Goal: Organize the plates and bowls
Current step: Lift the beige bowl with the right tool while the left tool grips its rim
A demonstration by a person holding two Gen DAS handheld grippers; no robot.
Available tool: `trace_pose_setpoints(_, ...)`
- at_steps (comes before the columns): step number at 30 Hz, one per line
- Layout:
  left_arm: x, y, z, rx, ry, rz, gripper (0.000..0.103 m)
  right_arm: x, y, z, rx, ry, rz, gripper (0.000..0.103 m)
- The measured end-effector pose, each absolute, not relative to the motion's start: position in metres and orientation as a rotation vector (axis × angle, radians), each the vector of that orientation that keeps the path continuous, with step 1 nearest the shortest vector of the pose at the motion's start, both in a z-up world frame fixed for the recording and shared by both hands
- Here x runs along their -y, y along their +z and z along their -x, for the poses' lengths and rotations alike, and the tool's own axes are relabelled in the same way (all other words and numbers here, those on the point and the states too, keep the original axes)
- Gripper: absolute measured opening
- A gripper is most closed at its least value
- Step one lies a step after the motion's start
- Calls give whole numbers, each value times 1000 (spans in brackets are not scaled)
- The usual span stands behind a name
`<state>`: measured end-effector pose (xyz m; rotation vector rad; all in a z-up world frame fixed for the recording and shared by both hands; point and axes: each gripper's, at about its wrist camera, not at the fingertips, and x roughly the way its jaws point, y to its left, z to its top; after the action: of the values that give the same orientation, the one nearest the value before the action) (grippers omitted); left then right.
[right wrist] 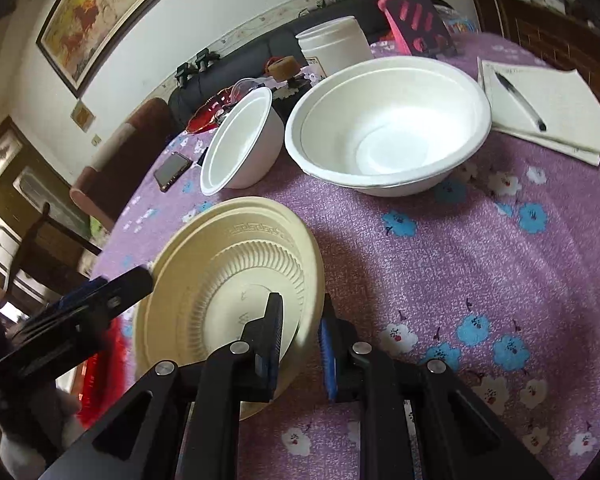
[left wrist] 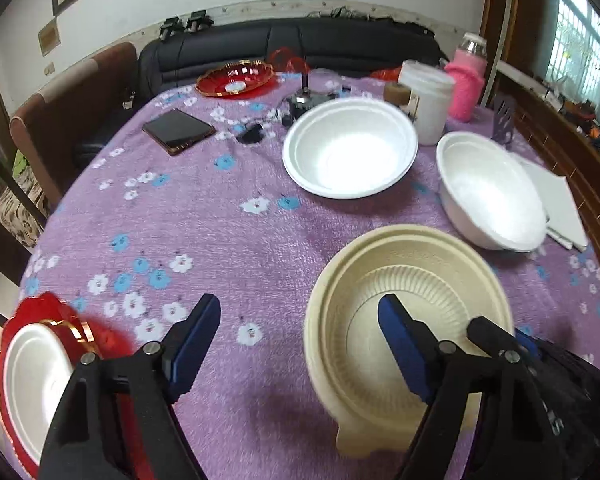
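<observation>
Black gripper [left wrist: 300, 344] arms with silver rivets carry blue-padded fingers [left wrist: 404, 340].

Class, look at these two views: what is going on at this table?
A person is sorting disposable dishes on a purple flowered tablecloth. The right tool is shut on the rim of the cream bowl, tilting it. The left tool is open beside it, holding nothing. Two white bowls wait behind.

A tabletop [left wrist: 228, 232] under a purple flowered cloth carries two white bowls [left wrist: 350, 146] far right, a cream bowl [left wrist: 410, 308] near right, a dark phone [left wrist: 178, 131] and red dish [left wrist: 236, 78] far left, a white tub [left wrist: 428, 96], pink bottle [left wrist: 466, 84] and papers [left wrist: 556, 204] at right.
</observation>
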<state>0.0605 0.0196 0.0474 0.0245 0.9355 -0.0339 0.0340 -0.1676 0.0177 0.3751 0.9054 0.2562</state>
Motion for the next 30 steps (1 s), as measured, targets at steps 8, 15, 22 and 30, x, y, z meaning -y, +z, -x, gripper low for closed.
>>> trace_pose_setpoints(8, 0, 18, -71, -1009, -65, -55, 63, 164, 14, -38, -921, 253, -355, 21)
trace_pose_setpoints(15, 1, 14, -67, -1034, -61, -34, 27, 161, 15, -37, -905, 238, -336, 23)
trace_pose_setpoints(22, -10, 25, -50, -1008, -54, -9, 26, 156, 28, -28, -816, 280, -318, 22)
trace_pose_setpoints(30, -31, 47, -24, -953, -43, 21, 23, 146, 32, -20, -775, 356, -341, 22)
